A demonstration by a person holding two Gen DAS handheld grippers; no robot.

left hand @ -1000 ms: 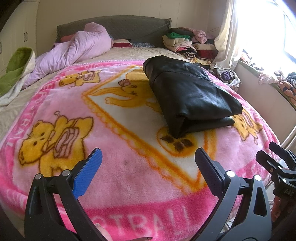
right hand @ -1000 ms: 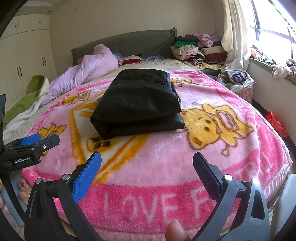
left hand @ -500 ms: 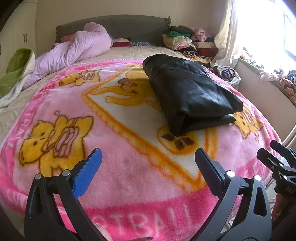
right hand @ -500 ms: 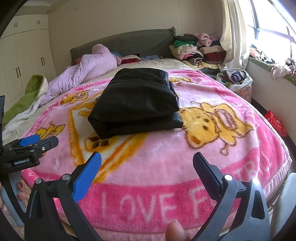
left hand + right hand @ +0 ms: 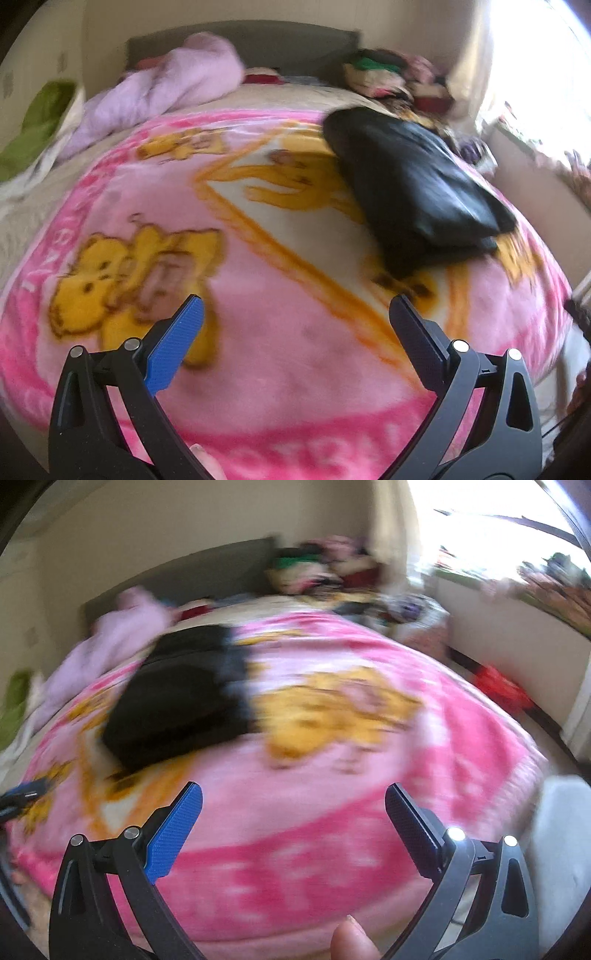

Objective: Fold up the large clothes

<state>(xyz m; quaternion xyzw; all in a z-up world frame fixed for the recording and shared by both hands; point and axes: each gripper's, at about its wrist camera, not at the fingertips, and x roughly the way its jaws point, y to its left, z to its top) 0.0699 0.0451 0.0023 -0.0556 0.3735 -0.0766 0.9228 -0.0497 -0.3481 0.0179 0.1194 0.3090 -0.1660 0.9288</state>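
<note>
Both views swung, blurred; we held left hand-held gripper [image 5: 295,314] and right hand-held gripper [image 5: 293,799] wide open, empty, short of folded black garment [image 5: 417,188] on bed [image 5: 295,387].

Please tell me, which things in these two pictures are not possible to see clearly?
- Right wrist view: motion blur smears the black folded garment; its folds are unreadable.
- Right wrist view: the pink blanket lettering is blurred.
- Left wrist view: the clothes pile is blurred and far.
- Left wrist view: window glare hides the right edge.

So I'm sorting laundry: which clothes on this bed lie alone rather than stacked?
The black folded garment, lying by itself mid-blanket. The other folded clothes sit piled by the headboard.
</note>
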